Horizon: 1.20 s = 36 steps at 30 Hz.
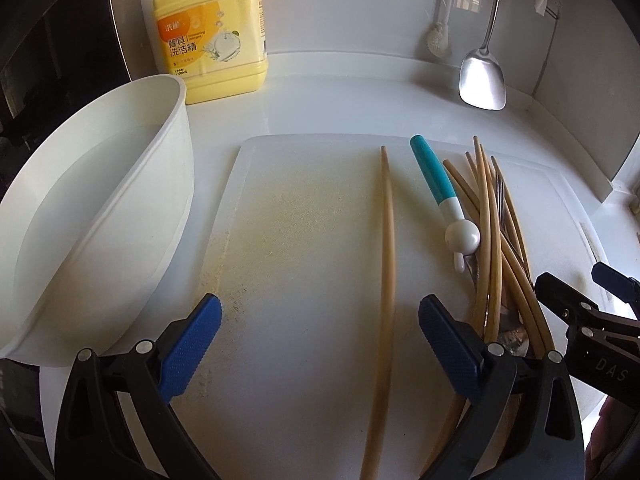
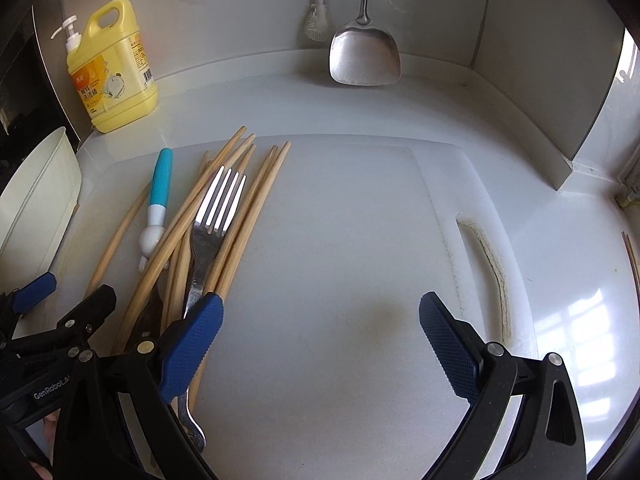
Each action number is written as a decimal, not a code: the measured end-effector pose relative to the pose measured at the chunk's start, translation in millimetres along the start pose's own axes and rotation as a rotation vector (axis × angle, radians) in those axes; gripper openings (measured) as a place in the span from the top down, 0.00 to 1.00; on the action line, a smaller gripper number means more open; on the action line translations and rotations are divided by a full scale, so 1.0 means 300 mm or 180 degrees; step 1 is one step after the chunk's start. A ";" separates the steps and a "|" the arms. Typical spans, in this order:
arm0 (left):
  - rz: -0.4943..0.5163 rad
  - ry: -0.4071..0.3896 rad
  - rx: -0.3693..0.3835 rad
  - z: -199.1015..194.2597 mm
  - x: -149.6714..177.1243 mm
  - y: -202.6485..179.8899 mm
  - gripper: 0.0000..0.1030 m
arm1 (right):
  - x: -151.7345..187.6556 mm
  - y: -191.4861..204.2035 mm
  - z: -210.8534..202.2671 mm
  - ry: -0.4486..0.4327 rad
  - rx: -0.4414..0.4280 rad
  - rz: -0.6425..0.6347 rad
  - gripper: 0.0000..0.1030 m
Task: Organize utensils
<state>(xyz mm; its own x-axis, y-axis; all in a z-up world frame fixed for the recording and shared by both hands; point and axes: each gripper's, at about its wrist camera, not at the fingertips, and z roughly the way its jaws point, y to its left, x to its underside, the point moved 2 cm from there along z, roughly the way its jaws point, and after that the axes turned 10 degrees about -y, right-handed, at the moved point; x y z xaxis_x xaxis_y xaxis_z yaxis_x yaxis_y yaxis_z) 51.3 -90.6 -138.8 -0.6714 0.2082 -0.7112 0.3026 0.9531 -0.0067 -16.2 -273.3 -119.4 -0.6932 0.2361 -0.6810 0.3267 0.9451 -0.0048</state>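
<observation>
Both grippers are spread wide and hold nothing: left gripper (image 1: 320, 344), right gripper (image 2: 320, 340). One chopstick (image 1: 386, 240) lies alone on the cutting board (image 1: 300, 220); remaining chopsticks (image 2: 236, 216), fork (image 2: 212, 224) and teal-handled tool (image 2: 158, 196) are piled beside it.

Yellow detergent bottle (image 1: 212, 36) at counter's back-left corner: label "餐具洗洁精", orange badge perhaps "洗洁". Right gripper (image 1: 600, 304) body: "DAS". Left gripper (image 2: 40, 300) body: "GenRobot.A…".

White counter (image 2: 360, 112), cutting board (image 2: 340, 260), detergent bottle (image 2: 114, 68)
</observation>
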 end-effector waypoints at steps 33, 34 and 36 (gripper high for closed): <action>-0.0030 -0.0008 -0.0008 -0.011 0.010 0.031 0.05 | -0.007 0.029 -0.005 -0.0022 -0.0069 -0.0169 0.09; -0.0033 -0.0008 -0.0010 -0.012 0.010 0.032 0.05 | -0.009 0.033 -0.005 -0.0017 -0.0064 -0.0184 0.09; -0.0040 -0.0010 -0.0014 -0.012 0.010 0.033 0.05 | -0.007 0.030 -0.005 0.0024 -0.0083 -0.0175 0.09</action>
<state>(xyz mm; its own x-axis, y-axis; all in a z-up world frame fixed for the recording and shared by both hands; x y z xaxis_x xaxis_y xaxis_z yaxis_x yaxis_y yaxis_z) 49.8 -79.8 -138.3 -0.6729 0.1955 -0.7134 0.2913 0.9565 -0.0126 -12.9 -265.1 -117.0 -0.7145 0.1854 -0.6746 0.2712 0.9622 -0.0227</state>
